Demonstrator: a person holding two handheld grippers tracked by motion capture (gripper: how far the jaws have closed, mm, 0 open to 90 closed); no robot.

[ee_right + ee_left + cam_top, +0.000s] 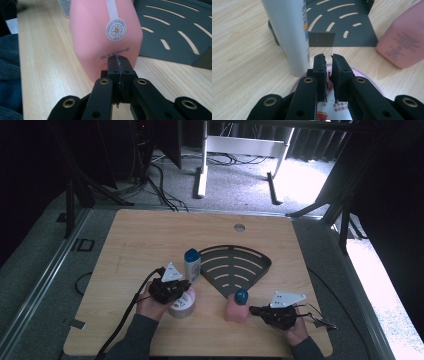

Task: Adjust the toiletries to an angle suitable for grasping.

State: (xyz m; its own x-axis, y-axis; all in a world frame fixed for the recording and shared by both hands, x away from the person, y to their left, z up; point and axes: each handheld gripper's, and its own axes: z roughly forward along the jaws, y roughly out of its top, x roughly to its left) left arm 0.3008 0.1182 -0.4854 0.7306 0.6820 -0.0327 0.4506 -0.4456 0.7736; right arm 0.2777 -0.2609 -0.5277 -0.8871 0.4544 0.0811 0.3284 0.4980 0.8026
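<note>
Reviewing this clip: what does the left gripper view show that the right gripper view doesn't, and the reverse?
Left gripper view, not the right: a tall white bottle standing close ahead, and a pink-rimmed round tub under the left claw.
Right gripper view, not the left: the round daisy label on the front of the pink bottle, a dark sleeve at the edge, and the right claw with its jaws pressed together.
Both: the pink bottle, the dark slotted tray and the wooden table.
</note>
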